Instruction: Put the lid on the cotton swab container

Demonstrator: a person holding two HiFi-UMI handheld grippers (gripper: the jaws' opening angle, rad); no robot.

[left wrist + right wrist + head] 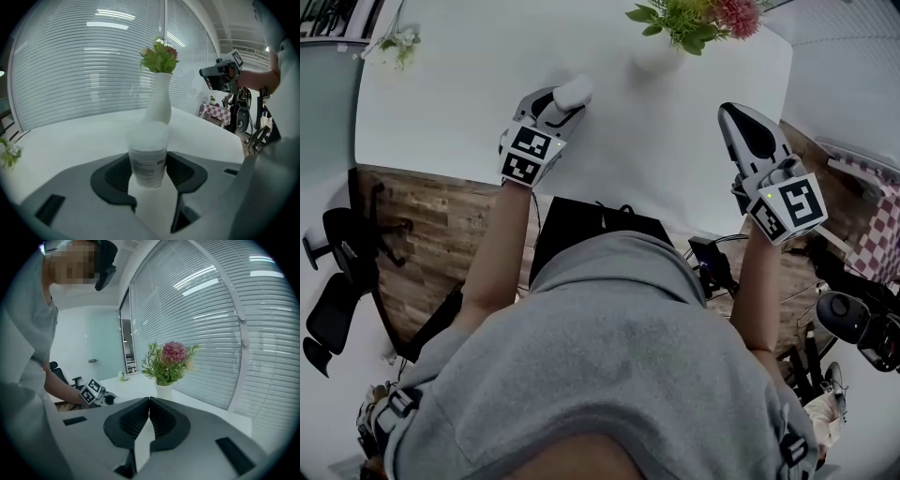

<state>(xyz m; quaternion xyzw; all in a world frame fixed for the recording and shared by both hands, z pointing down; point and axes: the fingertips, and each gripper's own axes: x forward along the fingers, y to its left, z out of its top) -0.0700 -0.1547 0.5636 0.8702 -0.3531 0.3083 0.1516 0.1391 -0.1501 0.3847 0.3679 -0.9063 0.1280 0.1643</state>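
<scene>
Grips the cotton swab container (148, 161) between both pads of the left gripper (150, 174), upright, printed label toward the camera. Shows the right gripper (149, 401) closed, jaw tips meeting, nothing between them.

In the head view, places the left gripper (565, 101) at upper centre-left over the white table (441, 103), just inside the near edge that crosses the frame below it. Leaves bare tabletop to its left and toward the top of the frame. Places the right gripper (733, 117) at right, close to the table's right-hand edge, well apart from the left one, with bare table between them.

Puts the container (574, 91) at the left gripper's tip, on the side toward the top of the frame. Cannot tell whether its base touches the table.

Directly behind the container in the left gripper view: a white vase (158, 101) with flowers, apart from it. At the table's upper-left corner in the head view: a small flower sprig (397, 42). Off the table: a black office chair (342, 272) at lower left, a checked cloth (886, 234) at far right. Behind the table in the left gripper view: window blinds (70, 70).
</scene>
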